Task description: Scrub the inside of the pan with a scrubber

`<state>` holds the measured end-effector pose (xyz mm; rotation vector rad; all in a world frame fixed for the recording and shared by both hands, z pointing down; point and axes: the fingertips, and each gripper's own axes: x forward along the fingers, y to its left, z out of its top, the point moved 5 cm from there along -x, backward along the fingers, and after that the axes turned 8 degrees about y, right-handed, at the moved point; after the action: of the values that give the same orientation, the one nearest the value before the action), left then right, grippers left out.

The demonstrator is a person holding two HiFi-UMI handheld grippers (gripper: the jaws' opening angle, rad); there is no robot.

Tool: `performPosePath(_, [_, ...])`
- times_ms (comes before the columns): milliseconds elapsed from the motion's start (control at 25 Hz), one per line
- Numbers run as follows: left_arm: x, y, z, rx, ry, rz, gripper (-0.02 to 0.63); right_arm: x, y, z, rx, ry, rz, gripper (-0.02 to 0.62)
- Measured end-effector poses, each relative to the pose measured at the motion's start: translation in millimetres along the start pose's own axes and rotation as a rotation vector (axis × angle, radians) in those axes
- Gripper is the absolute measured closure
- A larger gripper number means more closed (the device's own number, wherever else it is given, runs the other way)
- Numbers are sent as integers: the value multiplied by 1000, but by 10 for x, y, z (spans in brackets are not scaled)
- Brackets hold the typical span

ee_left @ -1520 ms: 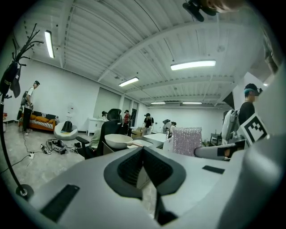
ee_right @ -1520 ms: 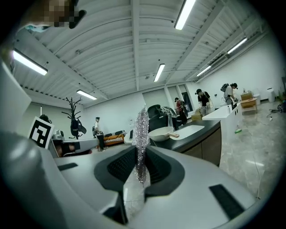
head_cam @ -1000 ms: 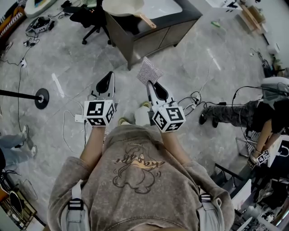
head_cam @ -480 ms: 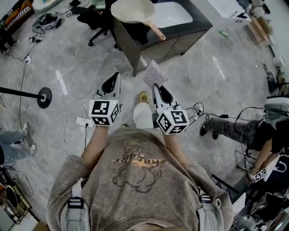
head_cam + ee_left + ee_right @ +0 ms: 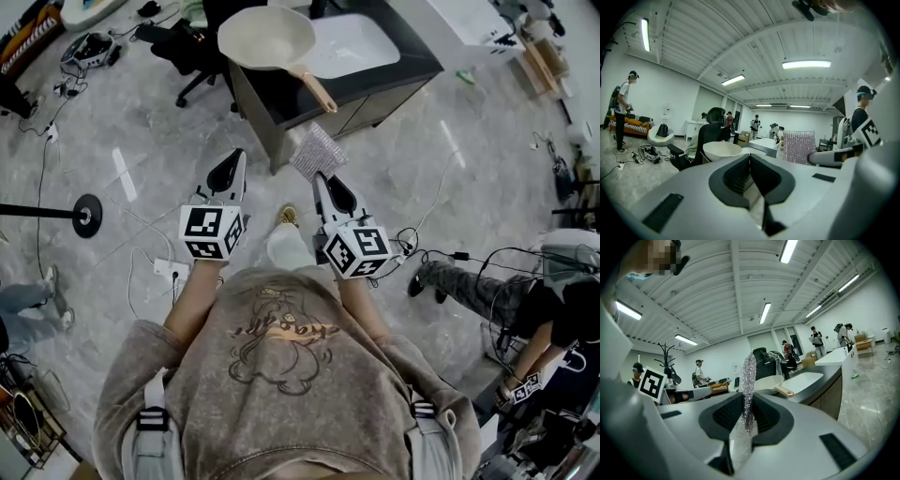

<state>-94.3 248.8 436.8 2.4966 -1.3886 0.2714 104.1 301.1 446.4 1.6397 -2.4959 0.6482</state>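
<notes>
While my right gripper [image 5: 319, 176] pinches the silvery square mesh scrubber [image 5: 315, 151] by its lower edge, the sheet rises past the pads with its long axis upright. Left gripper [image 5: 236, 159]: closed on nothing. Forearms: reaching forward side by side, grippers near level. Cream round pan [image 5: 266, 37]: on the dark counter [image 5: 281, 98] ahead, well apart from my fingers, with its tan handle [image 5: 317, 90] pointing toward me.

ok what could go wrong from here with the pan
The right hand-held gripper grips the scrubber only by its edge, so it may slip. The pan sits at the corner of the counter with the left hand-held gripper shut and empty; unsteadied, it could slide. Floor cables could trip the person.
</notes>
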Motion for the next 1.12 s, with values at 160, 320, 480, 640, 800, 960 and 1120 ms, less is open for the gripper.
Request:
performPosePath(160, [317, 91, 221, -3, -3, 22, 589, 265, -226, 261, 1, 1, 27, 515])
performPosePath(320, [578, 135, 372, -16, -10, 53, 589, 506, -429, 504, -11, 1, 68, 515])
performPosePath(480, [858, 132, 510, -27, -17, 89, 589, 740, -676, 748, -26, 7, 118, 515])
performPosePath(640, [1123, 184, 633, -53, -21, 143, 589, 973, -904, 945, -31, 30, 172, 515])
performPosePath(800, [1331, 241, 705, -67, -30, 168, 589, 1175, -1098, 1035, -26, 45, 189, 515])
performPosePath(960, [1467, 337, 740, -71, -14, 199, 589, 1373, -1207, 1121, -15, 52, 208, 515])
performPosePath(1120, [1566, 478, 775, -68, 3, 213, 589, 1568, -1246, 1137, 9, 65, 219, 515])
